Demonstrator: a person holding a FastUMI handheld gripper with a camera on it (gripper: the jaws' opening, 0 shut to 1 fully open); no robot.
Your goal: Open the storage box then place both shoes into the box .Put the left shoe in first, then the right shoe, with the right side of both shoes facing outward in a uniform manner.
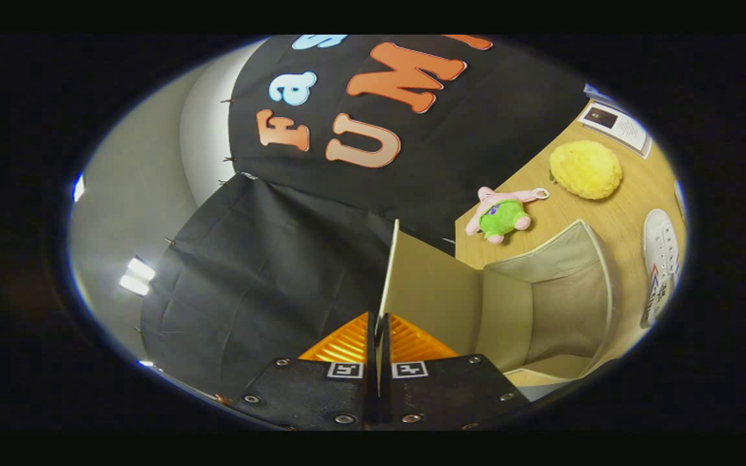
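Between the fingers: thin edge of the box lid (434, 294), pinched from both sides; the tool (377, 330) is clenched on it, fingers drawn nearly together with just the lid edge in the slit.
Lid: beige panel, lifted up, standing roughly on edge and reaching away from the fingers; inner face turned toward the box cavity.
Box: fabric storage box (567, 304), beige with a pale rim, just beyond the lid and joined to it; open, the inside walls visible, nothing visible inside.
Shoe: one white shoe (661, 265) with laces and a striped side, lying on the bench beyond the far side of the box, outside it, close to the box rim but apart.
Bench: light wood top (632, 207), carrying box, shoe and toys.
Toys: pink plush with a green body (502, 213) beyond the box, near the booth wall; yellow round plush (585, 169) farther on, apart from the pink one.
Paper: printed sheet (616, 126) at the far end of the bench, past the yellow plush.
Wall: black cloth (269, 272) behind the lid and the tool.
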